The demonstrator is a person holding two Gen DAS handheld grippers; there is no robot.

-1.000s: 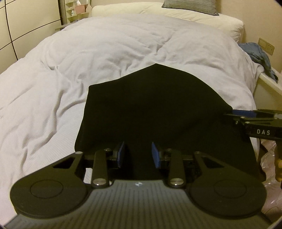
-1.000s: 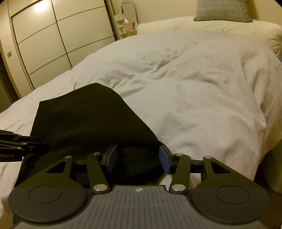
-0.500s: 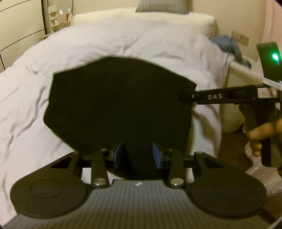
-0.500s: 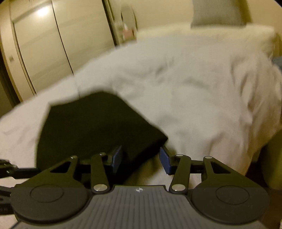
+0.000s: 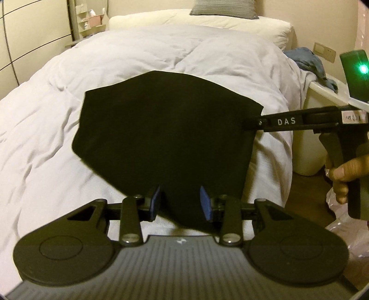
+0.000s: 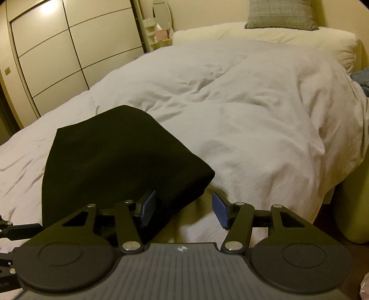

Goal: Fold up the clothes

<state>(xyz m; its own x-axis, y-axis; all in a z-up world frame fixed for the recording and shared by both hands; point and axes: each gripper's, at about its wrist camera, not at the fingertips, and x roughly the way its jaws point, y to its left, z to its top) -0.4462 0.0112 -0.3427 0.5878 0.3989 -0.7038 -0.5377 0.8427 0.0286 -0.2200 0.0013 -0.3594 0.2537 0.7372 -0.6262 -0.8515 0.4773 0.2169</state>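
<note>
A folded black garment (image 5: pixel 166 129) lies on the white duvet (image 5: pixel 57 129) near the bed's foot. Its near corner runs between the blue pads of my left gripper (image 5: pixel 180 205), which stand apart with both inner faces showing and do not press the cloth. In the right wrist view the garment (image 6: pixel 115 157) sits left of centre. My right gripper (image 6: pixel 184 208) has its jaws opening, with the cloth's corner against the left pad only. A person's hand (image 5: pixel 341 175) holds the right gripper (image 5: pixel 248 123), whose tips reach the garment's right corner.
Cream pillows (image 5: pixel 207 20) and a grey cushion (image 5: pixel 223 9) lie at the head of the bed. Blue clothes (image 5: pixel 309 60) sit on a white ledge to the right. Wardrobe doors (image 6: pixel 57 57) stand on the left. The duvet drops off at the right edge (image 6: pixel 334 184).
The left view has swung, bringing the right gripper and the hand on it further into sight. The right jaws have widened, and the cloth that filled them now lies only by the left pad.
</note>
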